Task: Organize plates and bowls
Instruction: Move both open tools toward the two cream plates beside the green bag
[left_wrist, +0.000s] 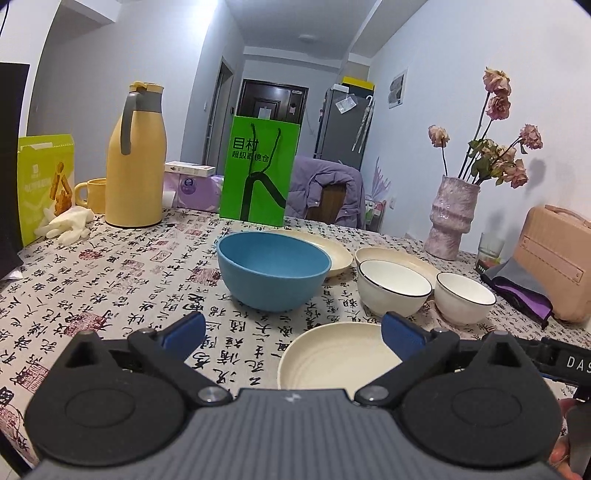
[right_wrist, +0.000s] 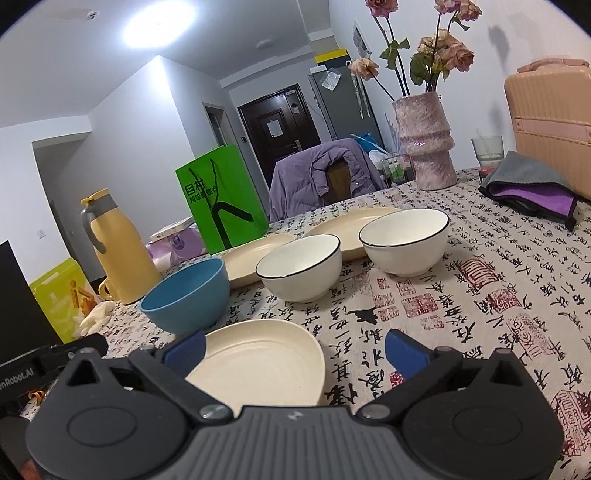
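Both grippers hang empty over a table of unsorted dishes.

The left gripper (left_wrist: 293, 332) and the right gripper (right_wrist: 295, 349) have their blue pads spread wide with nothing between them, poised low at the near edge, likely so either can pick a first piece. Nothing is stacked yet: a cream plate (left_wrist: 340, 356) lies nearest, the blue bowl (left_wrist: 273, 271) sits just beyond it to the left, two white bowls (right_wrist: 299, 267) (right_wrist: 404, 240) stand side by side to the right, and two more cream plates (right_wrist: 258, 258) (right_wrist: 351, 225) rest farther back on the calligraphy tablecloth (right_wrist: 480, 295), all within easy reach.
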